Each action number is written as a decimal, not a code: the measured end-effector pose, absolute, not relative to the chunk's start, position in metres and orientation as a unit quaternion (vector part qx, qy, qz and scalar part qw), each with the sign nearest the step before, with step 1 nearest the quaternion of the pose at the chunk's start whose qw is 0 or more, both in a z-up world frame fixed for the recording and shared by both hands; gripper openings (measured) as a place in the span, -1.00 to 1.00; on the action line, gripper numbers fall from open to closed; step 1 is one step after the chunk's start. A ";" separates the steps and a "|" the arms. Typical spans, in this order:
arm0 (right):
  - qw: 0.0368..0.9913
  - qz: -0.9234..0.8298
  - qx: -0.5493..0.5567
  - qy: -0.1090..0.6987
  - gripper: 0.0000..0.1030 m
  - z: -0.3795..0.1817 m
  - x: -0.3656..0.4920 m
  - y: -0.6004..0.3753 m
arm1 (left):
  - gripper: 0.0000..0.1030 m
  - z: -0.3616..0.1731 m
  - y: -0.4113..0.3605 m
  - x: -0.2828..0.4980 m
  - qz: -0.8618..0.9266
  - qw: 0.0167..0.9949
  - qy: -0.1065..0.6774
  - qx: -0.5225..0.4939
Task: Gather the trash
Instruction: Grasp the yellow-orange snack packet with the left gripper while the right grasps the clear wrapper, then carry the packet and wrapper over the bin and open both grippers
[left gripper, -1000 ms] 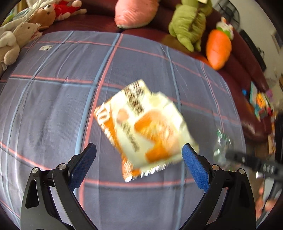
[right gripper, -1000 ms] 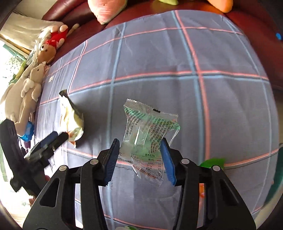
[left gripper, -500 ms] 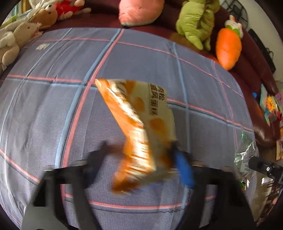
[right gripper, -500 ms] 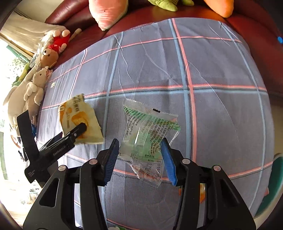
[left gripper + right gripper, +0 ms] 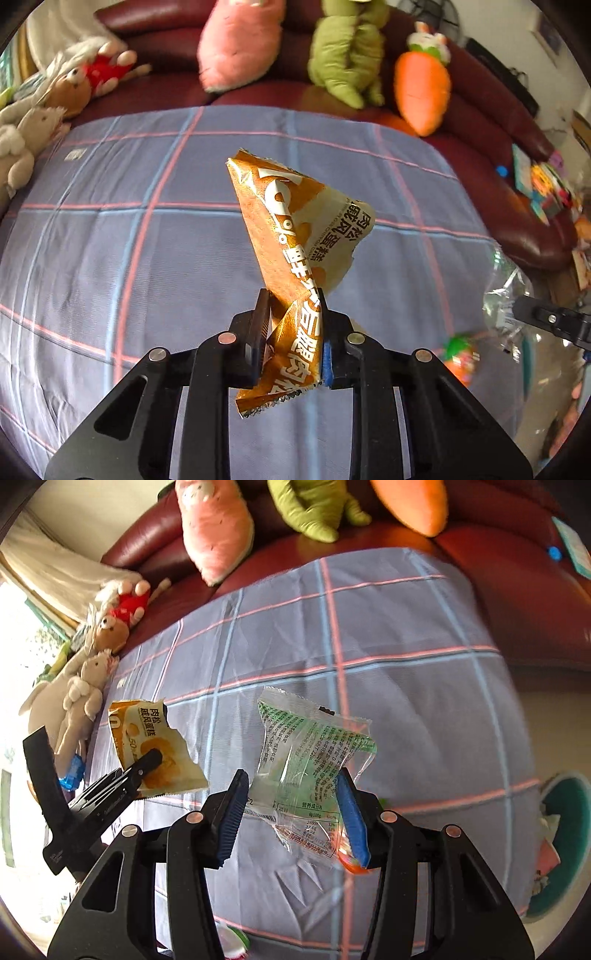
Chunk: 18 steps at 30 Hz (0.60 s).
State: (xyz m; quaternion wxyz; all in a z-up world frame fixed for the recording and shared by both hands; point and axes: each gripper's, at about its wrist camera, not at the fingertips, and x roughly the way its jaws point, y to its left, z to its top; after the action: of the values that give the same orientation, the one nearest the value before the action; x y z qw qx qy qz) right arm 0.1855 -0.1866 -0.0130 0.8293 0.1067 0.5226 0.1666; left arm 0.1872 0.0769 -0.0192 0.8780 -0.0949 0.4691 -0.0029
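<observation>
Your left gripper (image 5: 291,328) pinches the snack bag (image 5: 295,251) between its jaws; the bag stands up above them, clear of the cloth (image 5: 110,240) below. Your right gripper (image 5: 291,808) has the clear wrapper (image 5: 314,768) between its pads, also off the cloth. From the right wrist, the left gripper and its bag sit to the left of the wrapper. The cloth lies over the sofa (image 5: 480,122). Behind the cloth, along the sofa back: pink plush (image 5: 240,40), green plush (image 5: 347,48) to its right, carrot plush (image 5: 421,92) rightmost. Bear (image 5: 70,88) and rabbit (image 5: 22,144) lie at the cloth's far-left edge. A bin (image 5: 565,834) sits low right, beyond the cloth.
</observation>
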 end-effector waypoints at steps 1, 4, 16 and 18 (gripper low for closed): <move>0.831 0.164 0.112 0.520 -0.09 -0.012 0.181 -0.194 | -0.54 -0.015 0.066 0.183 -0.012 0.880 0.466 -0.090; 0.837 0.152 0.124 0.511 -0.09 -0.007 0.166 -0.220 | -0.54 -0.007 0.037 0.175 -0.035 0.883 0.462 -0.076; 0.851 0.099 0.163 0.489 -0.09 -0.006 0.114 -0.332 | -0.53 0.005 -0.084 0.151 -0.116 0.879 0.462 -0.012; 0.853 0.091 0.171 0.484 -0.09 -0.007 0.107 -0.351 | -0.53 0.004 -0.103 0.149 -0.126 0.877 0.464 -0.002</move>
State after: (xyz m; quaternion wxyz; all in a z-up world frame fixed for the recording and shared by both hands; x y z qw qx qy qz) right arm 0.1071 -0.3505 -0.0070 0.8532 0.1709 0.4844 0.0906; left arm 0.1494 -0.1027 0.0040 0.8768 -0.0016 0.4642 -0.1257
